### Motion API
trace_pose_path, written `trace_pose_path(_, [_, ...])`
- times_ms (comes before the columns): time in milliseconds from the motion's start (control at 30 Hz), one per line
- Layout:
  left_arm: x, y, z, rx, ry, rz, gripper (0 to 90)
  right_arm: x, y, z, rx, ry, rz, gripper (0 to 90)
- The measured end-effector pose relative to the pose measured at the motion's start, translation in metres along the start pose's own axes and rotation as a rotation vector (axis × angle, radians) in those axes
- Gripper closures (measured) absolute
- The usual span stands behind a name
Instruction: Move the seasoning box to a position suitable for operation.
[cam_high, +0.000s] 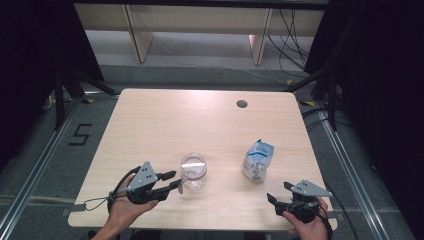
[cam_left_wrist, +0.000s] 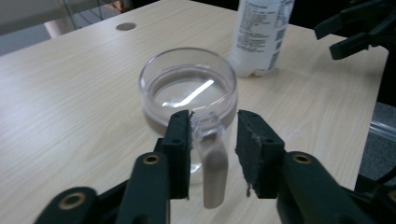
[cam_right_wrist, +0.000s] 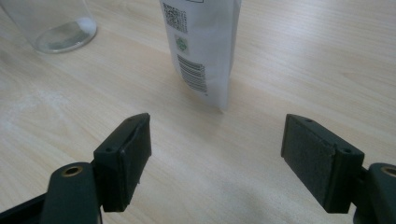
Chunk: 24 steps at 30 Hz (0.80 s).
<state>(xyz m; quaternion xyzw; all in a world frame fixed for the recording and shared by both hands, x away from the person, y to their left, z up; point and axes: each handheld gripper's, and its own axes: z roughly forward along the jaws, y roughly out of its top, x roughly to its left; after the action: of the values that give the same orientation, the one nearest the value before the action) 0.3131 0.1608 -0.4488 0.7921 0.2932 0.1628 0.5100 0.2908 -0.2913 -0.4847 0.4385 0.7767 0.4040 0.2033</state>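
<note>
A clear glass mug (cam_high: 193, 170) stands at the front middle of the wooden table (cam_high: 165, 120), its handle (cam_left_wrist: 213, 161) pointing toward me. My left gripper (cam_high: 176, 180) lies level at that handle. In the left gripper view the left gripper (cam_left_wrist: 214, 119) is open with the handle between its jaws: the handle lies against the left pad, and a gap separates it from the right pad. A white and blue bag (cam_high: 258, 160) stands upright to the right of the mug. My right gripper (cam_high: 278, 191) rests near the front edge, wide open (cam_right_wrist: 217, 128), with the bag (cam_right_wrist: 201, 46) ahead of it and nothing between its jaws.
A round cable hole (cam_high: 242, 104) sits in the far part of the table. The mug's base (cam_right_wrist: 51, 23) appears at the upper left of the right gripper view. The right gripper (cam_left_wrist: 355, 28) shows at the top right of the left gripper view, beside the bag (cam_left_wrist: 261, 32).
</note>
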Motion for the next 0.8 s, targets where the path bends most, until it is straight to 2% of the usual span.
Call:
trace_pose_path(33, [0.000,0.000,0.000,0.000,0.000,0.000,56.1,0.000,0.000,0.000,0.000,0.000,0.000,25.3])
trace_pose_path(67, [0.002,-0.004,0.002,0.010,0.010,-0.047,52.1,0.002,0.000,0.001,-0.002,0.007,0.032,25.3])
trace_pose_path(167, [0.003,-0.009,0.009,0.032,-0.003,-0.082,41.7,0.002,-0.001,0.002,0.003,0.007,0.026,25.3])
trace_pose_path(300, [0.002,-0.013,0.017,0.070,0.016,-0.062,36.6,0.003,0.000,0.000,0.011,0.011,0.034,25.3])
trace_pose_path(367, [0.001,-0.014,0.022,0.067,0.022,-0.064,35.1,0.001,-0.001,0.001,0.001,0.003,0.019,25.3])
trace_pose_path(400, [0.000,-0.015,0.023,0.075,0.035,-0.060,35.2,-0.002,-0.001,0.001,-0.004,0.005,-0.008,25.3])
trace_pose_path(433, [0.001,-0.016,0.024,0.085,0.043,-0.054,35.7,-0.002,-0.001,0.001,-0.004,0.005,-0.008,25.3])
trace_pose_path(467, [0.001,-0.017,0.026,0.083,0.046,-0.055,36.2,-0.001,0.000,0.001,-0.005,0.006,-0.007,25.3])
trace_pose_path(533, [0.001,-0.018,0.030,0.089,0.050,-0.051,37.5,0.002,0.000,0.000,0.012,0.015,0.035,25.3])
trace_pose_path(633, [0.003,-0.020,0.033,0.093,0.047,-0.054,39.6,0.002,0.000,0.000,0.013,0.015,0.032,25.3])
trace_pose_path(667, [0.004,-0.020,0.033,0.102,0.058,-0.040,39.7,0.002,-0.001,0.000,0.014,0.015,0.032,25.3])
trace_pose_path(700, [0.005,-0.021,0.033,0.093,0.058,-0.055,40.4,0.002,-0.001,0.000,0.009,0.014,0.026,25.3])
trace_pose_path(733, [0.006,-0.020,0.032,0.099,0.068,-0.033,42.6,0.002,0.000,0.000,0.013,0.015,0.032,25.3])
trace_pose_path(800, [0.007,-0.020,0.032,0.093,0.075,-0.024,45.9,0.002,0.000,0.000,0.012,0.015,0.031,25.3])
